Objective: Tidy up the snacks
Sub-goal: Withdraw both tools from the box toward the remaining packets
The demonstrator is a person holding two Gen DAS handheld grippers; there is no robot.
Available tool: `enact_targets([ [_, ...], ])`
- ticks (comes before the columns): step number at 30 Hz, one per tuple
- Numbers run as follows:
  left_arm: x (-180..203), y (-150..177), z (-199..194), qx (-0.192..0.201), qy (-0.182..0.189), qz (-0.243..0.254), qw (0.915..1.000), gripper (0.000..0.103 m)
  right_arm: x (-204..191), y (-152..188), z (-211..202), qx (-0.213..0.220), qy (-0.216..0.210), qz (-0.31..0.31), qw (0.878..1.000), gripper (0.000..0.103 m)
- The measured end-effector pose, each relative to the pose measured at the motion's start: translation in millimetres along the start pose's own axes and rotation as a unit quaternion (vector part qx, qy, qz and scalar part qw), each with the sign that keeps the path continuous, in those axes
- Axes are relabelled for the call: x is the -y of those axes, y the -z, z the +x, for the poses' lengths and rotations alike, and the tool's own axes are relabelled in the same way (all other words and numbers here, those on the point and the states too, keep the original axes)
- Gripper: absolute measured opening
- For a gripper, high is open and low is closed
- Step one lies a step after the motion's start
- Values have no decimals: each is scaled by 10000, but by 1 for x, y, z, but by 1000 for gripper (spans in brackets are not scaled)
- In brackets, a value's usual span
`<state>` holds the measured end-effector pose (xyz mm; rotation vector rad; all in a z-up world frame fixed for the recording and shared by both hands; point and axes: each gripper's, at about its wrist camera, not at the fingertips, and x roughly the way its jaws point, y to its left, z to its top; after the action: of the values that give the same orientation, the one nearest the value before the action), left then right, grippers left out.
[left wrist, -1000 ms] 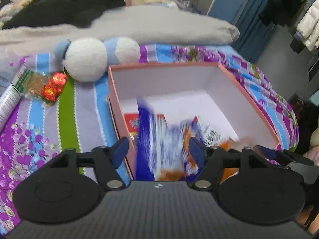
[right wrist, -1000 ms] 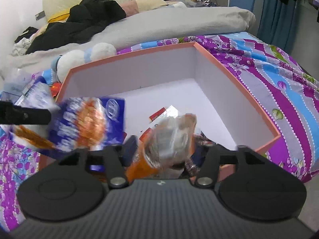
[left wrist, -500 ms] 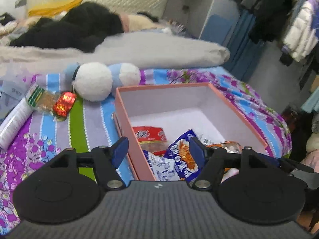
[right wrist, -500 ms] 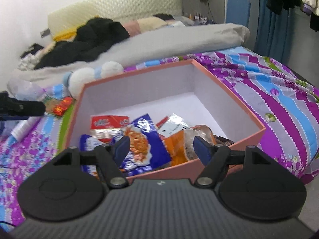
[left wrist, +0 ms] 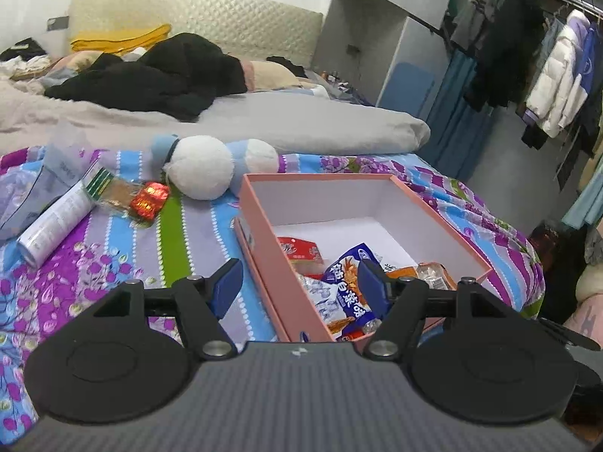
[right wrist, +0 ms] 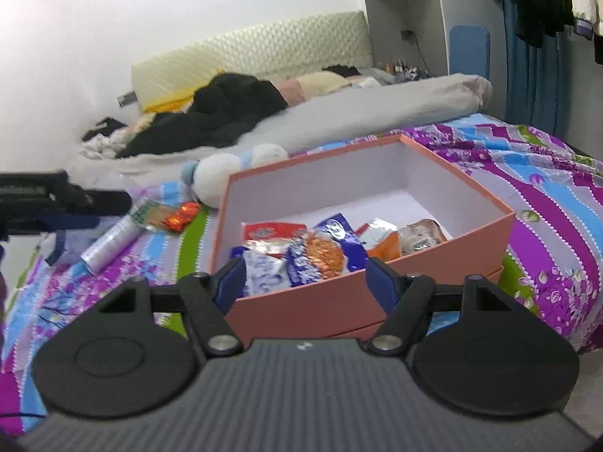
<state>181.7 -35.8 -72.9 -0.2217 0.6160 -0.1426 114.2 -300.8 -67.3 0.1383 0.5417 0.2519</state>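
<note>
Both grippers, left gripper (left wrist: 297, 288) and right gripper (right wrist: 304, 281), stand wide and empty; snack packets (right wrist: 301, 248) lie just ahead inside the pink box (right wrist: 377, 290), evidently for containment.

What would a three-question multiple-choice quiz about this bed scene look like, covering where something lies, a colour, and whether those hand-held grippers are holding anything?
1. Where does the shiny red foil packet lie?
A. inside the box
B. on the striped bedspread, left of the box
C. on the floor

2. What colour is the outside of the open cardboard box?
A. salmon pink
B. green
C. black

3. What state is the left hand-held gripper in?
A. shut on a packet
B. open, holding nothing
C. shut, empty

Answers:
1. B, it rests on the bedspread beside the white plush toy.
2. A, the walls are pink outside, white inside.
3. B, the blue pads stand apart with nothing between them.
</note>
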Motion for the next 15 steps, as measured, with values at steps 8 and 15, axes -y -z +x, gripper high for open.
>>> enact_targets([
  [8, -11, 18, -19, 26, -64, -113, 9999, 72, -24, 12, -17, 131, -230, -132, 9996, 72],
  [15, -31, 38, -40, 8, -221, -294, 9993, 72, -37, 34, -23, -47, -408, -239, 9989, 72],
])
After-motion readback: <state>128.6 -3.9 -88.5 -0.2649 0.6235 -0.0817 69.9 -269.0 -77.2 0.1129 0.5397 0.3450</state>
